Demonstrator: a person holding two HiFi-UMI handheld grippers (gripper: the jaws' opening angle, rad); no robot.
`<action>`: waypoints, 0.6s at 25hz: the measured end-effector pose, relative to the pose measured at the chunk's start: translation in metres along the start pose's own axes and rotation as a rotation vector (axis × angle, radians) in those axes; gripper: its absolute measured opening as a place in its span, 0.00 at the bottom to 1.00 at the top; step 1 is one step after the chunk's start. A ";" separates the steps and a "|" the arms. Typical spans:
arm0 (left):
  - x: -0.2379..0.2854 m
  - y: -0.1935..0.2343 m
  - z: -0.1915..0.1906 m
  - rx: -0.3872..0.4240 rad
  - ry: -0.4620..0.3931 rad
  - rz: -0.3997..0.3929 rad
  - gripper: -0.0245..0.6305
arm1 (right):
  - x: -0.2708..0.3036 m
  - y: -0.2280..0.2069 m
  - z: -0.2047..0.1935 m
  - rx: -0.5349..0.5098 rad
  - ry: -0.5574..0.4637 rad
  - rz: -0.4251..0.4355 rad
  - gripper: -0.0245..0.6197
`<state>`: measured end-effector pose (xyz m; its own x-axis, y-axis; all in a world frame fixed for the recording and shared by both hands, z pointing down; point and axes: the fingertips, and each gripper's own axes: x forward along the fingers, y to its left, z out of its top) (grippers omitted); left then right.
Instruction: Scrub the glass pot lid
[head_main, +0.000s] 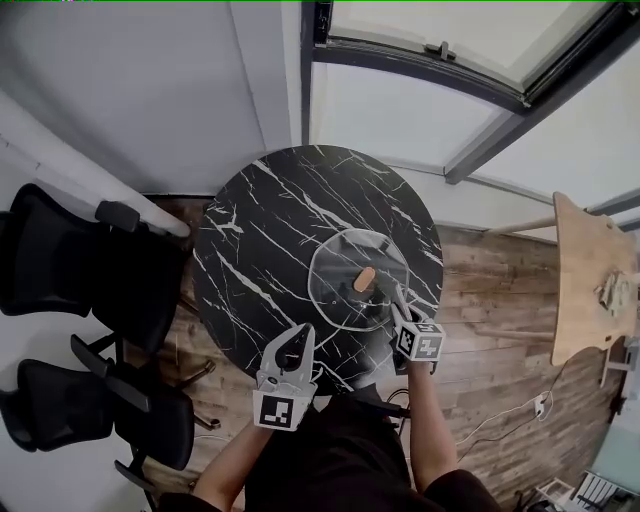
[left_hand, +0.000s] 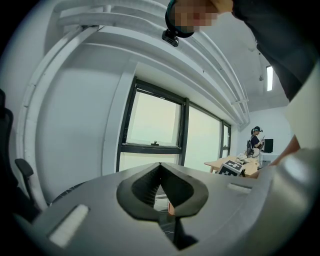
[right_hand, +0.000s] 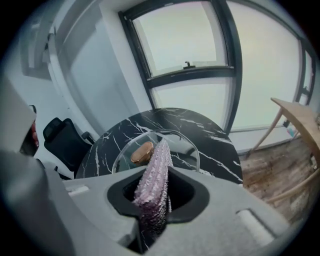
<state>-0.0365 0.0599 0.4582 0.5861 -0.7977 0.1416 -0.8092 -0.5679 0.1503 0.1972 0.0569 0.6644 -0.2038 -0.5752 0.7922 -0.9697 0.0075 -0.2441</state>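
— So, what's on the far left?
— Black office chairs (head_main: 85, 265) beside the round marble worktop (head_main: 262, 215). Next comes the left hand-held gripper (head_main: 300, 338), over the worktop's near edge, jaws pressed together with nothing between them.
— And the glass pot lid (head_main: 335, 262)?
— Flat on the worktop, right of centre, wooden knob (head_main: 365, 279) up. The right hand-held gripper (head_main: 400, 300) sits at its near rim, clamped on a purple scrubbing cloth (right_hand: 152, 182). I can't tell whether the cloth touches the glass.

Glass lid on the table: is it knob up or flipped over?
Knob up: the glass pot lid rests on the marble table with its brown knob on top.
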 end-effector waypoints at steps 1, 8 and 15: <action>0.003 -0.003 0.000 -0.001 0.001 0.004 0.04 | 0.002 -0.005 -0.003 0.014 0.032 -0.013 0.15; 0.025 -0.016 -0.004 -0.006 0.018 0.034 0.04 | 0.018 -0.023 -0.021 0.075 0.156 -0.018 0.15; 0.041 -0.025 -0.013 -0.011 0.041 0.048 0.04 | 0.041 -0.029 -0.023 0.138 0.193 0.001 0.15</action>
<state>0.0084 0.0436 0.4726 0.5483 -0.8147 0.1887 -0.8359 -0.5270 0.1535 0.2139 0.0514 0.7170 -0.2392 -0.4080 0.8811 -0.9446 -0.1122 -0.3084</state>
